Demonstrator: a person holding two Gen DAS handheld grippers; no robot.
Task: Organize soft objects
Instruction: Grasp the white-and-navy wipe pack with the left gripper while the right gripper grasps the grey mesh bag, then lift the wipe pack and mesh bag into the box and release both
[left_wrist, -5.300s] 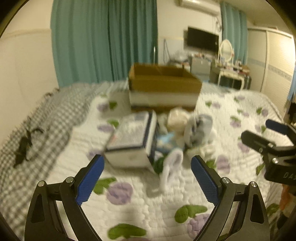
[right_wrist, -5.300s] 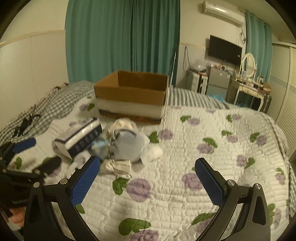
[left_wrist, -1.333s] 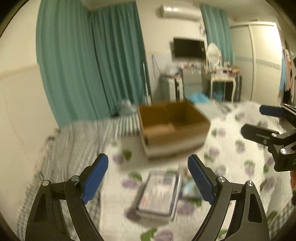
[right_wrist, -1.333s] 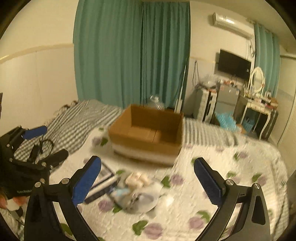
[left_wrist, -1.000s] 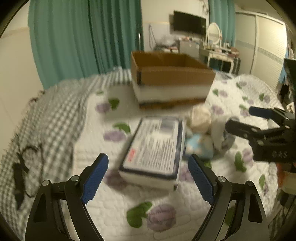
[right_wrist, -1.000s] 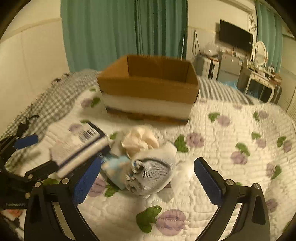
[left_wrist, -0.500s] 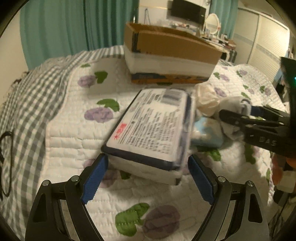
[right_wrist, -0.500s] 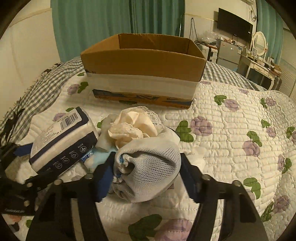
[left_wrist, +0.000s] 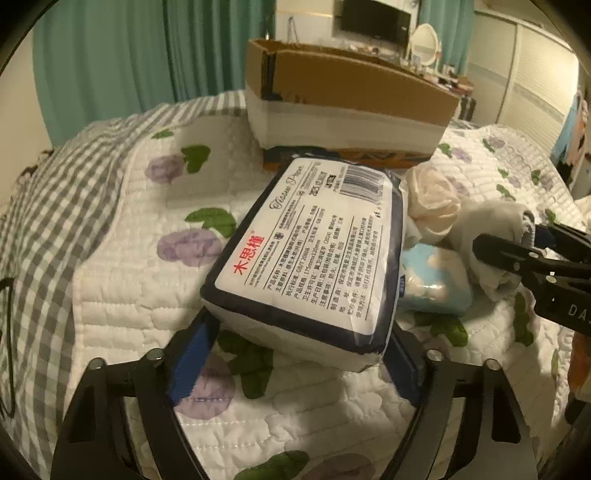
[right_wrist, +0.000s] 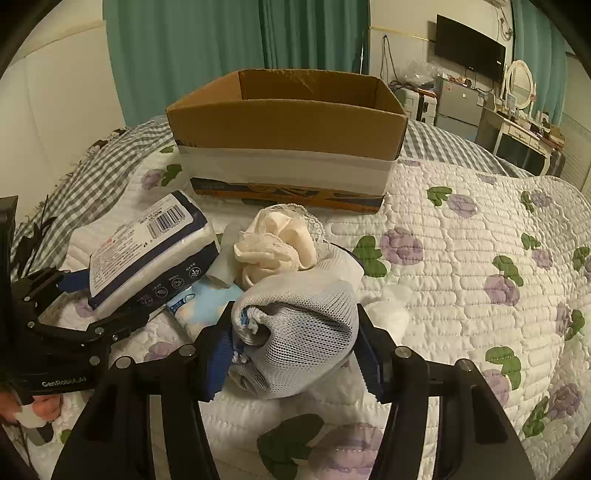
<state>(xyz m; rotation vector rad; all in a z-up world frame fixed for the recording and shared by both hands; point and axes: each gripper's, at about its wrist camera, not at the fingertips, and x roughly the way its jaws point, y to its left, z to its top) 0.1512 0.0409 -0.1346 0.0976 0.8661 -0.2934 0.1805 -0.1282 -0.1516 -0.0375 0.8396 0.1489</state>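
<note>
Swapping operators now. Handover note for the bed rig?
Left gripper: shut on the tissue pack, near end raised off the quilt.
Right gripper: shut on the mesh bundle.
Lace cloth and blue pouch lie on the quilt between them.
Box behind the pile; nothing visible in the part of its inside that shows.
Left: carry both to the box, then the rest.

Teal curtains (right_wrist: 236, 51), floral quilted bed (right_wrist: 461, 236)
</note>
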